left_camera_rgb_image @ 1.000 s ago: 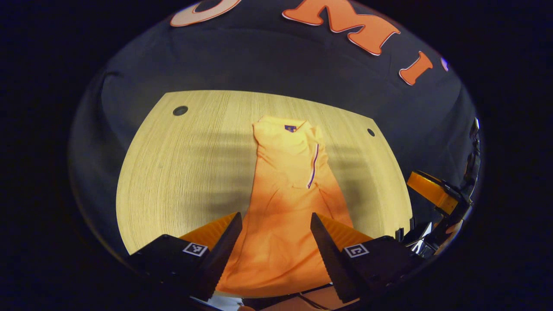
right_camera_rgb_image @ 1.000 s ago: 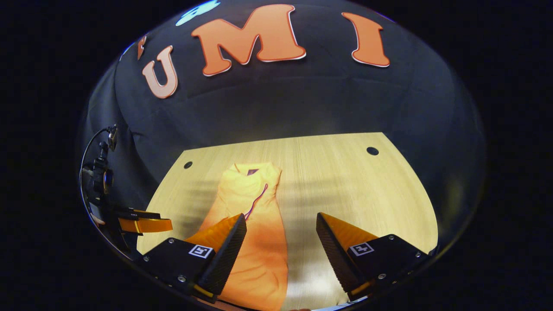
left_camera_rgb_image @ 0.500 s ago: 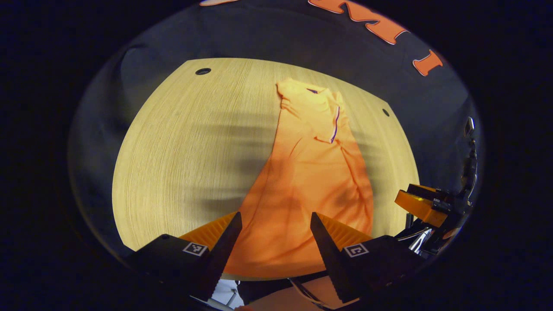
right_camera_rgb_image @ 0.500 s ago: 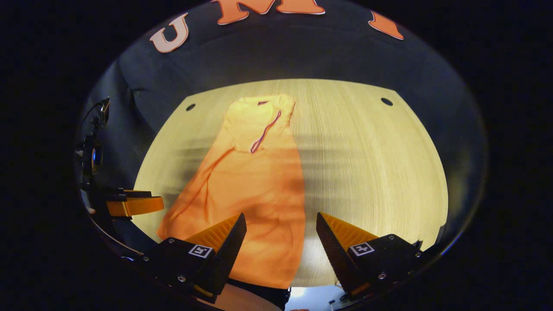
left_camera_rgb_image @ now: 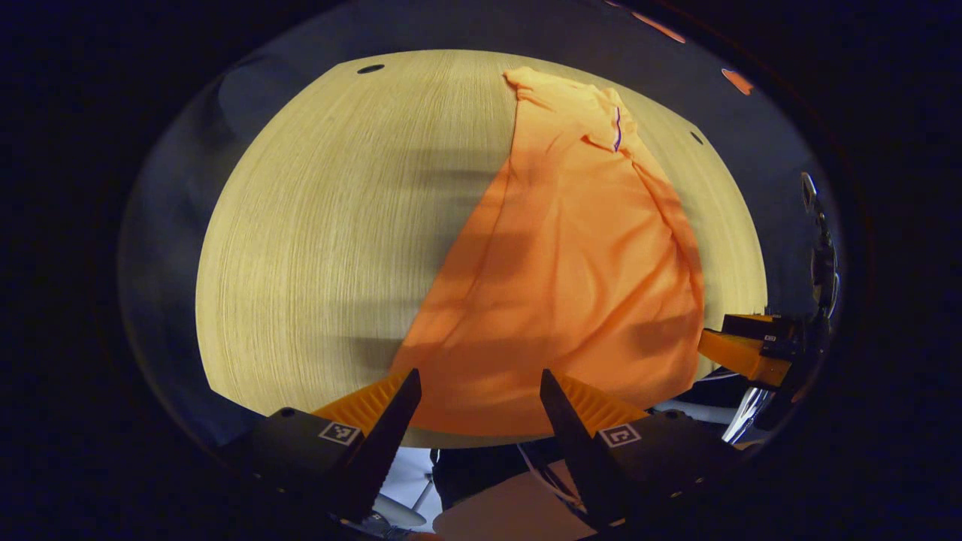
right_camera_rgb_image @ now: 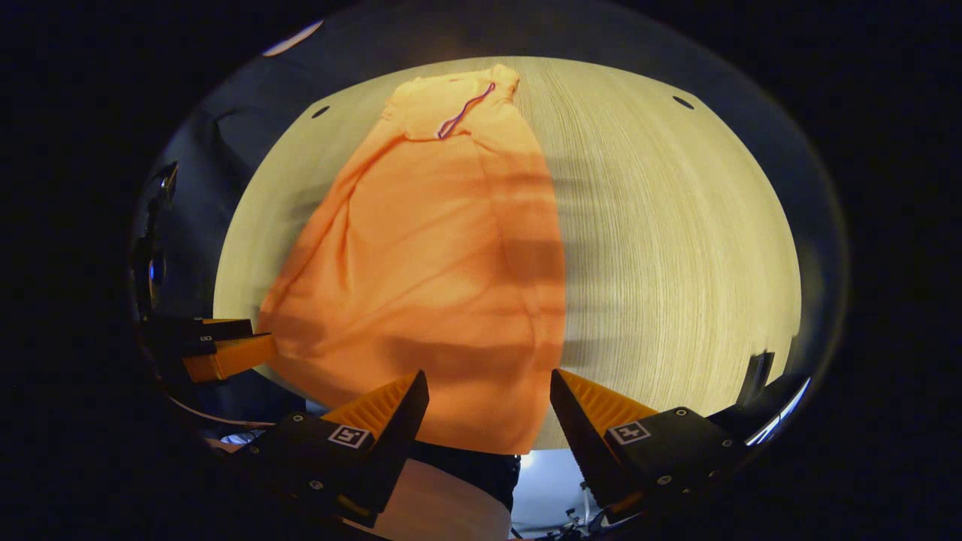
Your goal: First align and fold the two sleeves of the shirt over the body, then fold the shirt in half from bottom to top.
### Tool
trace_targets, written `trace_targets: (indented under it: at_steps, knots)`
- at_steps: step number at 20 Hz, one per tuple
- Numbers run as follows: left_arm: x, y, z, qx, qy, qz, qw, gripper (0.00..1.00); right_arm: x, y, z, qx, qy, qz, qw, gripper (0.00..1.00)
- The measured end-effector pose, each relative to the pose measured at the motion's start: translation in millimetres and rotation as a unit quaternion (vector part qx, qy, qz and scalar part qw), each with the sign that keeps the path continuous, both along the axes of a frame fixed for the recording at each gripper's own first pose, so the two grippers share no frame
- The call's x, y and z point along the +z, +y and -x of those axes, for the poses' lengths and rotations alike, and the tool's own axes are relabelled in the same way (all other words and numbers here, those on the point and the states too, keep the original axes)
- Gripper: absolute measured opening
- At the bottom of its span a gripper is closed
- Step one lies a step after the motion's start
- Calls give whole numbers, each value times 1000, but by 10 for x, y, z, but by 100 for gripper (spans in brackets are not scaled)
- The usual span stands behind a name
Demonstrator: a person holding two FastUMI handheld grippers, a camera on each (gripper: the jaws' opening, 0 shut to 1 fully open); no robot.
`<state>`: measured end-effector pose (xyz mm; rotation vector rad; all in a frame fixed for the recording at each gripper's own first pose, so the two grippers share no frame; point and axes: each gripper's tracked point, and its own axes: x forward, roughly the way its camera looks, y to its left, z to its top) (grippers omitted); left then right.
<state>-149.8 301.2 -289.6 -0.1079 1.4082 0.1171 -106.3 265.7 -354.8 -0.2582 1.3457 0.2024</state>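
Orange shirt (left_camera_rgb_image: 571,255) lying lengthwise on the table (left_camera_rgb_image: 316,225), narrowed, sleeves apparently already folded over the body. Left tool (left_camera_rgb_image: 479,406) and right tool (right_camera_rgb_image: 488,409), both spread apart and empty, hover at the hem; the bottom-to-top fold remains.

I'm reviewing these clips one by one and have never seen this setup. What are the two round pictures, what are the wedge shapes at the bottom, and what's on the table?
No robot here: a person holds a two-finger claw in each hand, and a fisheye camera rides on each claw. The wedges are that claw's own fingers. In the left gripper view, the left claw is open, holding nothing. In the right gripper view, the right claw is likewise open and holding nothing. Each view also catches the other claw at its edge. On the table lies a shirt, lengthwise, sleeves apparently folded in already, collar at the far end, hem at the near edge by both claws.
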Motion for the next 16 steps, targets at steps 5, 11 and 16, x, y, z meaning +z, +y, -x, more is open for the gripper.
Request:
trace_targets:
  at_steps: [5, 11, 16]
  knots:
    - [-225, 84, 207, -4, 27, -28, 999, 99, -197, -161, 323, -11, 46, 24, 999, 99]
    - [-344, 169, 241, -17, 41, -66, 997, 97, -353, -214, 395, -11, 51, 51, 997, 99]
    - [-362, 158, 227, -8, 46, -67, 997, 97, -382, -200, 411, 10, 42, 72, 997, 99]
